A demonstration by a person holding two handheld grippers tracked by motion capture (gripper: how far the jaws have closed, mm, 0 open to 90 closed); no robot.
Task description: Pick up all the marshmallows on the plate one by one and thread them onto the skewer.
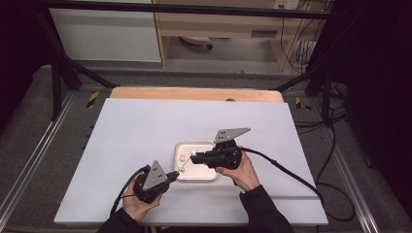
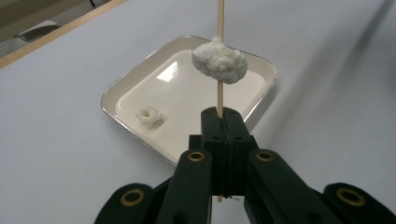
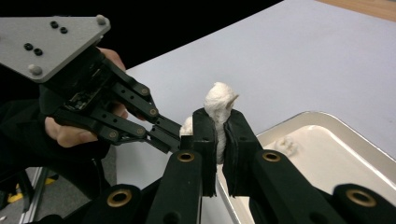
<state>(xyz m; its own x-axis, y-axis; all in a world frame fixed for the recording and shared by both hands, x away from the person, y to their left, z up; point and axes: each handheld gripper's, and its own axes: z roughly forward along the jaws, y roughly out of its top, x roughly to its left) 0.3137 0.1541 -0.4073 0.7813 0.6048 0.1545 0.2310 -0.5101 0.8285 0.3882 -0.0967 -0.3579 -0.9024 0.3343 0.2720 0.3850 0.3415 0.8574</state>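
The left gripper [image 2: 223, 135] clamps a wooden skewer [image 2: 220, 28] upright above the white tray [image 2: 261, 70], one white puff [image 2: 219, 63] already threaded. The right gripper [image 3: 219, 135] pinches another puff [image 3: 219, 107] beside it, probably to thread next.

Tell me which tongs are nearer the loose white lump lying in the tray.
Right tongs: they reach over the tray, beside the lump. Left tongs sit at the tray's near-left edge, gripping a skewer.

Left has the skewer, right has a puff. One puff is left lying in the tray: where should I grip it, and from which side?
Grip the loose puff across its middle, coming from above. It lies flat, apart from the tray walls, so both jaws should fit around it. It looks soft, so close gently. The right gripper must first shed its own puff.
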